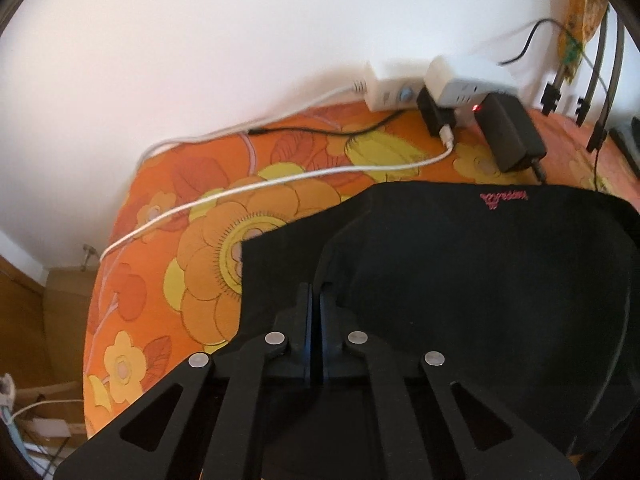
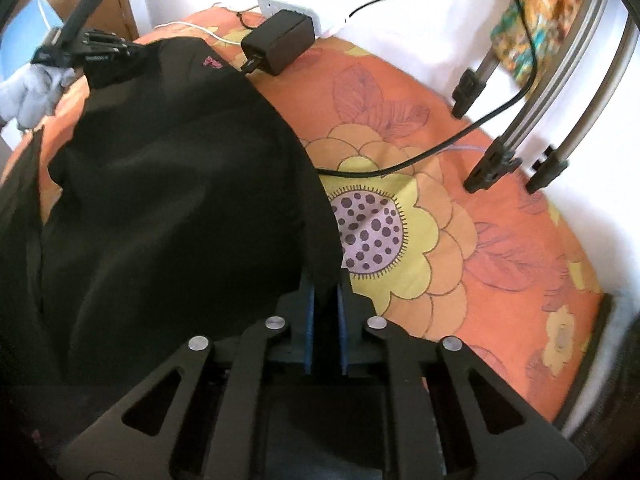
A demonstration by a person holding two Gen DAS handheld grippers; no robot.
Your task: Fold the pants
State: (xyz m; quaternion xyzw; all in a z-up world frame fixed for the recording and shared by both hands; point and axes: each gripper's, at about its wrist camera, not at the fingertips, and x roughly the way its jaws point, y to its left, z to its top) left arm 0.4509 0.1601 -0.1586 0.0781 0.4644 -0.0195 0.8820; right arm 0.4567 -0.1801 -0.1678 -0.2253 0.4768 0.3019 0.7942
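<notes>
My left gripper [image 1: 314, 300] sits low in the middle of the left view. Its jaws are pressed almost together on a fold of the black pants [image 1: 460, 280], pinching the cloth edge. My right gripper [image 2: 325, 300] sits low in the middle of the right view. Its jaws have a thin strip of the pants [image 2: 168, 200] running down between the blue pads [image 2: 309, 320], so I think they are pinching it too, with a small gap left.

In the left view the pants go up and to the right from my jaws. In the right view they go up and to the left. So the cloth hangs between my two grippers, and its long way runs from one to the other. Both hold an edge, so neither one is nearer. I think the next move is to bring the two held edges over and lay them down together.

The pants rest on a bed with an orange flower sheet [image 2: 460, 240].

Farther off, the left view shows a white cable [image 1: 240, 192] and a white power strip [image 1: 400, 88] by the wall. The right view does not show those well. It shows the other gripper [image 2: 80, 46] in the upper left holding the far edge, near the black charger [image 2: 280, 40].
</notes>
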